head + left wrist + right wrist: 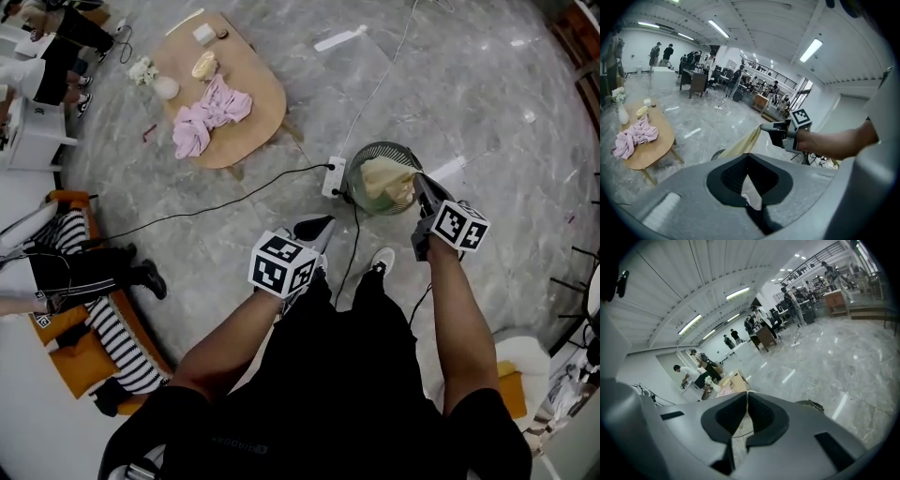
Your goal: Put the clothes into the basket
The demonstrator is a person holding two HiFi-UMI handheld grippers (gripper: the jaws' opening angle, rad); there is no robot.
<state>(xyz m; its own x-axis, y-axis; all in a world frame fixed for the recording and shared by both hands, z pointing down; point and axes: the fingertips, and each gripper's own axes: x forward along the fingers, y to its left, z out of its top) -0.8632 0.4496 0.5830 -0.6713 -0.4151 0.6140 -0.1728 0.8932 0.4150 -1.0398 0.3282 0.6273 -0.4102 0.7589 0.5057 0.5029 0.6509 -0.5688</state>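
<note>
A round wire basket (361, 157) stands on the marble floor just ahead of my feet. A cream cloth (387, 180) fills its top, and my right gripper (418, 183) is shut on the cloth's edge at the basket's right rim. From the left gripper view, that cream cloth (746, 142) hangs from the right gripper (763, 127) down toward the basket (717, 153). My left gripper (322, 224) hovers over the floor left of the basket, shut and empty. A pink heap of clothes (210, 116) lies on the oval wooden table (258, 105) farther off.
A white power strip (334, 176) with a black cable lies against the basket's left side. A vase of flowers (150, 77) and small items sit on the table. People sit on an orange sofa (80, 342) at the left. A white stool (527, 361) stands at the right.
</note>
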